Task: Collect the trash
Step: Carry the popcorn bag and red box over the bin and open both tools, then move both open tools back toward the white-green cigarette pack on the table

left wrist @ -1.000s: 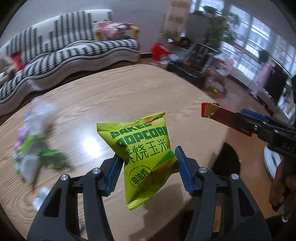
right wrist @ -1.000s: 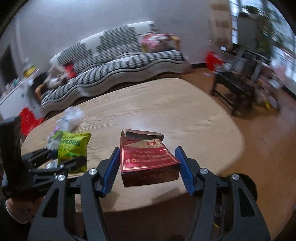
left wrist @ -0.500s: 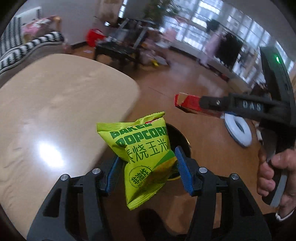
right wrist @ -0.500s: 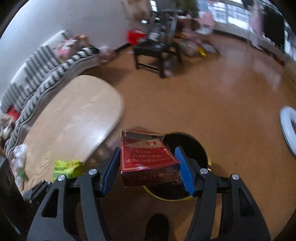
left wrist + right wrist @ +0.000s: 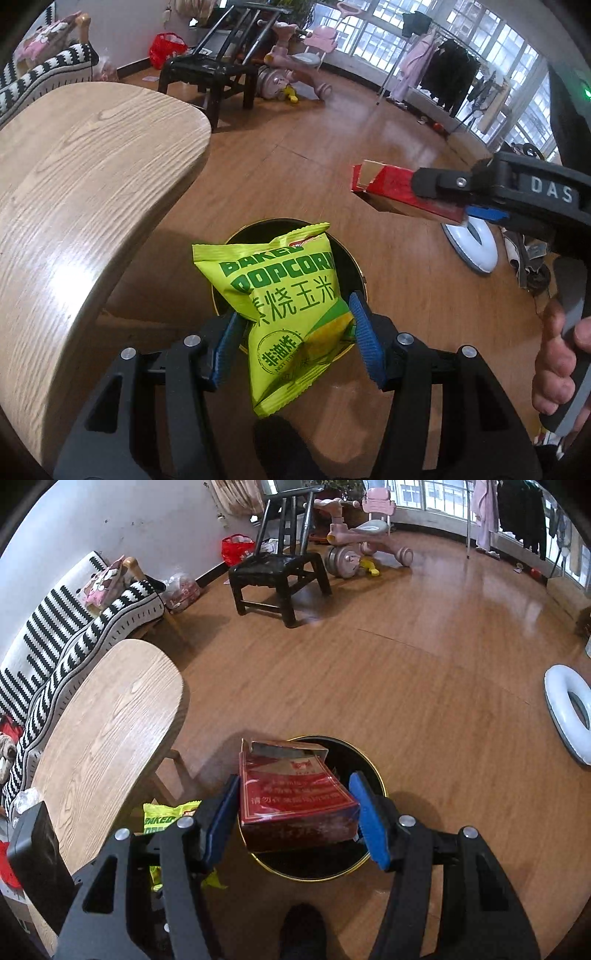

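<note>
Moved: swung off the bench [image 5: 107, 716] since a second ago; both loads now poised at the bin [image 5: 354, 856] rather than over the wood top.
Popcorn bag [image 5: 284, 302]: above the bin [image 5: 347, 266] mouth, clamped low down between the jaws of the left gripper [image 5: 295, 343]; top seam free and tilted.
Bag handling: likely very light, soft, crinkly film, a little slippery; best pinched across the flat body or a crimped seam, as now.
Cigarette pack [image 5: 295, 794]: over the near part of the bin's mouth, squeezed on its two side faces by the right gripper [image 5: 295, 812], jaws shut on it; lid flap open.
Pack handling: light, stiff card, probably crushable if squeezed hard; side faces give the surest hold.
Bin: round, black inside, thin gold rim, standing on the floor beside the bench.
Bench: pale wood grain, rounded edge, left of the bin.
Floor [image 5: 424, 657]: glossy orange-brown boards around the bin.
Beyond the bin: black wooden chair [image 5: 280, 568], pink ride-on toy [image 5: 365, 535], white ring [image 5: 570, 716] well to the right.
</note>
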`<state>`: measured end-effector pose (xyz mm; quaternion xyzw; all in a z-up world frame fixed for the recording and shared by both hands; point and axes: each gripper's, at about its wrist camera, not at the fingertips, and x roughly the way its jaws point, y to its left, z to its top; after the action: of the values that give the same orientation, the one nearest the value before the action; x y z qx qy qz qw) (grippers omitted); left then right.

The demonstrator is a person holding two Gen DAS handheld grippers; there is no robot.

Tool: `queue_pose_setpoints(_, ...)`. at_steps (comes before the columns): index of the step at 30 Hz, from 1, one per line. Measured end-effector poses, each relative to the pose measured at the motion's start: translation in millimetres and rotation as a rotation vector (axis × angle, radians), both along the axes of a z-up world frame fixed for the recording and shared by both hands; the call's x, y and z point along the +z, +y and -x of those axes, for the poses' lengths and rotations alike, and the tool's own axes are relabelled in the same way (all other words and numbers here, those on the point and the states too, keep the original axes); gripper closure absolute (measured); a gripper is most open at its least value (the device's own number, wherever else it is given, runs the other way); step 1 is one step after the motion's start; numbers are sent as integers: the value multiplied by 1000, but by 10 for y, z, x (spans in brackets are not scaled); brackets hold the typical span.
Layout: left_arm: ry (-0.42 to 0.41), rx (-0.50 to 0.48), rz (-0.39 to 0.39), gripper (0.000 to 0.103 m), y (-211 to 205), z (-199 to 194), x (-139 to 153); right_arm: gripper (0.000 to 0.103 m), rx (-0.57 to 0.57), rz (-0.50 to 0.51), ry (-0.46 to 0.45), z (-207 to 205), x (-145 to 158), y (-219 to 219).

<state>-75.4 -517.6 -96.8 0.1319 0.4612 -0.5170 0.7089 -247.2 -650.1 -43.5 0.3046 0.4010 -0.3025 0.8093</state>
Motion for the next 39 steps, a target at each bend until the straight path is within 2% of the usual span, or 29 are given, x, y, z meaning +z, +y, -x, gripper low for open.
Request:
queue_pose_setpoints(3,6,5,0,48,-8,7,-12,42,-16,8,-2,32,-11,-36)
queue_pose_setpoints(6,9,6,-6,47,-68,9,-42,22,-23,4,-2,27,-25,-65)
queue_pose_setpoints(7,8,3,-9,47,-90,16,-58,20,-24,10,0,26,-20,-63)
queue_pose_setpoints(13,14,-4,-29,47,-159,39,-141,20,-28,17,1,34,-8,-53)
queue_pose_setpoints(14,12,-2,-32,45,-177,40,-157,19,-31,17,0,38,-7,-53)
queue_pose_setpoints(16,10,2,-30,34,-212,26,-176,19,-38,20,-4,50,1,-57)
queue_pose_setpoints(17,7,7,-28,23,-211,31,-173,19,-42,20,-7,60,8,-60)
queue_pose_setpoints(18,0,13,-23,20,-208,32,-167,18,-44,20,-10,72,8,-65)
queue_pose_setpoints(26,-10,37,-12,15,-152,-2,-120,18,-41,20,-14,62,1,-86)
queue_pose_setpoints(32,-40,83,0,12,135,-107,91,17,1,34,-35,-43,95,74)
queue_pose_setpoints(33,-44,91,5,11,202,-136,142,14,9,37,-41,-70,119,107)
queue_pose_setpoints(34,-52,107,15,10,323,-175,229,10,24,44,-53,-117,163,165)
queue_pose_setpoints(39,-137,223,11,8,972,-372,583,9,101,75,-103,-429,348,530)
